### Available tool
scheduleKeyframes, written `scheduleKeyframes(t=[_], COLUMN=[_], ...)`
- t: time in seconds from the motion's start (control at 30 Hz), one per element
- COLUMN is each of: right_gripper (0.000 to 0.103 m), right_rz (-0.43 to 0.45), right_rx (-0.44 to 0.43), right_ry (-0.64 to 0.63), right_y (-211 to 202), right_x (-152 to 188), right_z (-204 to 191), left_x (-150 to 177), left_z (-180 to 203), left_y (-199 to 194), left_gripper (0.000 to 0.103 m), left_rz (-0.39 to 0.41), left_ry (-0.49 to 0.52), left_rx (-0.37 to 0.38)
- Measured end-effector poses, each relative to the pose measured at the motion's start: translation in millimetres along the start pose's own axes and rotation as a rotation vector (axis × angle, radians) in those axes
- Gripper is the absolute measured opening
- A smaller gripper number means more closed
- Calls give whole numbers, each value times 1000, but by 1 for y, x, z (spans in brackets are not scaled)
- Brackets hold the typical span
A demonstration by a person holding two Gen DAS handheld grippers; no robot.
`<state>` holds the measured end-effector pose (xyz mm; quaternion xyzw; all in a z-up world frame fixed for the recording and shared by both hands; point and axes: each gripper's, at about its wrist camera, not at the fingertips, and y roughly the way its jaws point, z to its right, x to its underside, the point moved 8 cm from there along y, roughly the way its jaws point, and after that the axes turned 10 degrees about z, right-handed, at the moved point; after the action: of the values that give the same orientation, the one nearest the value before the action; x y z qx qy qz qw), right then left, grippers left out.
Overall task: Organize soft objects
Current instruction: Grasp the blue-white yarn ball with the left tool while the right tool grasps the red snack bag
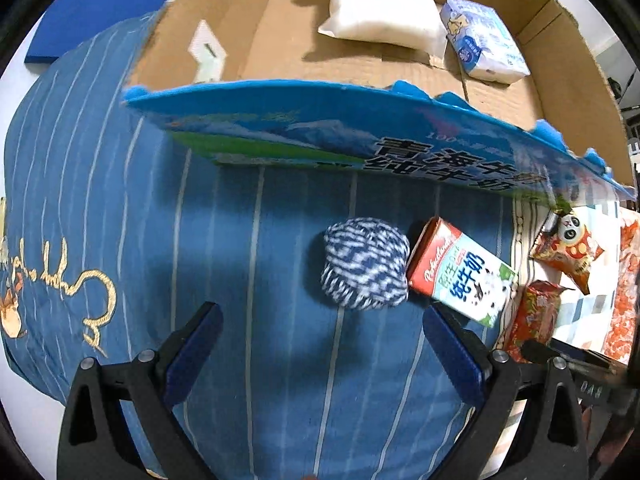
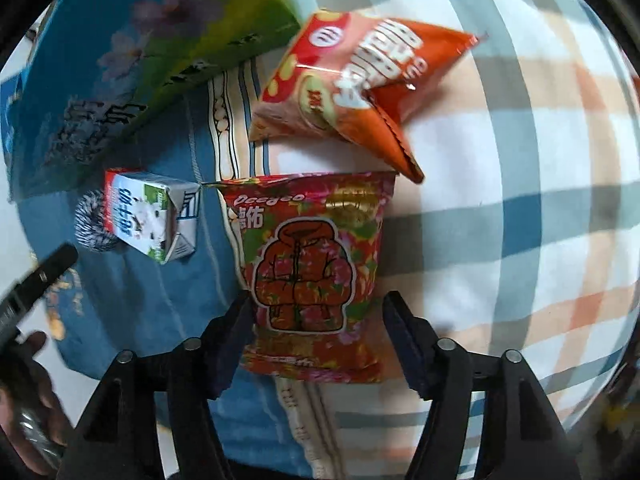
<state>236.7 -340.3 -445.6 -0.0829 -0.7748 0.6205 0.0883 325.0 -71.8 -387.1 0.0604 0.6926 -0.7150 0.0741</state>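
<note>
Task things first: the yarn ball, blue-white, sits centre-right in the left wrist view on the blue striped cushion, touching the milk carton to its right. It's not yet picked up. The left gripper hangs above it w/ jaws spread wide, nothing between the pads; the ball lies just ahead of the tips.

Right wrist view: the red snack bag w/ a jacket drawing lies bottom centre, half on the cushion edge, half on the plaid cloth. The right gripper straddles its lower part, jaws partly closed in. The left pad looks at the bag's edge, the right pad is just clear, so prob. no firm pinch yet. The orange snack bag lies above it, upper centre, untouched.

Done so far, by the look: the cardboard box at the top of the left wrist view already holds a white pillow and a tissue pack at upper right.

Left, I'd judge: yarn ball, both snack bags, maybe more. The carton is hard, so likely stays out. A person's hand shows at lower left of the right wrist view.
</note>
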Motion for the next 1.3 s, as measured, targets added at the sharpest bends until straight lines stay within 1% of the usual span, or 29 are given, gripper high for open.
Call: scheduleKeyframes(t=[0.1,0.13,0.17,0.2,0.23,0.27,0.37,0.4,0.43,0.47,0.53,0.57,0.6,0.67,0.73,0.87,0.93,1.0,1.07,1.1,1.13,1.17,1.2,1.23,1.3], right_gripper=[70,70,65,64,56,54,52,51,51,51,51,51,51,51,52,52,53,53,53,54,55,56,57,59,62], right_rz=[21,31,41,51,68,75,91,83,71,52,29,18,11,-6,-20,-27,-28,-29,-36,-39,-41,-43,-44,-44,-45], right_rx=[43,63,79,97,125,141,143,135,123,101,73,67,65,54,45,68,83,89,86,86,84,82,80,79,80], right_ry=[-9,-2,13,20,23,25,36,33,39,51,60,59,55,45,35,-12,-30,-39,-38,-34,-29,-24,-20,-17,-17], right_y=[3,5,7,13,13,14,14,13,14,14,14,13,12,12,14,17,19,22,23,24,26,27,26,25,30], right_x=[0,-7,-9,-19,-22,-28,-29,-27,-20,-17,-12,-10,-9,-6,-4,-11,-8,-4,-4,-4,-3,-2,1,1,2], right_z=[-7,-12,-14,-26,-30,-41,-41,-43,-40,-41,-41,-41,-41,-45,-50,-58,-59,-64,-68,-70,-69,-71,-71,-71,-73], left_x=[-7,-9,-11,-14,-16,-17,-23,-25,-28,-30,-31,-31,-29,-25,-17,-1,8,16,19,19,17,18,25,23,22], left_z=[3,5,6,8,9,10,11,12,11,10,7,5,3,1,-3,-16,-22,-29,-38,-42,-45,-47,-52,-56,-57], left_y=[13,17,21,26,29,33,43,44,45,45,43,41,39,36,36,34,32,27,22,20,17,13,10,9,11], left_gripper=[102,102,102,102,102,100,95,89,79,74,55,48,44,44,44,44,45,45,48,54,61,64,69,70,71], left_rz=[-14,-21,-27,-33,-39,-43,-48,-38,-28,-21,-17,-13,-9,-12,-20,-30,-39,-45,-59,-68,-78,-84,-85,-87,-98], left_ry=[10,11,13,13,11,9,6,-2,-10,-17,-31,-31,-26,-3,0,7,2,-22,-74,-98,-132,-166,-187,-202,-188], left_rx=[-3,-4,-3,-1,3,9,31,45,60,82,126,133,133,110,114,107,110,131,167,184,209,237,253,262,254])
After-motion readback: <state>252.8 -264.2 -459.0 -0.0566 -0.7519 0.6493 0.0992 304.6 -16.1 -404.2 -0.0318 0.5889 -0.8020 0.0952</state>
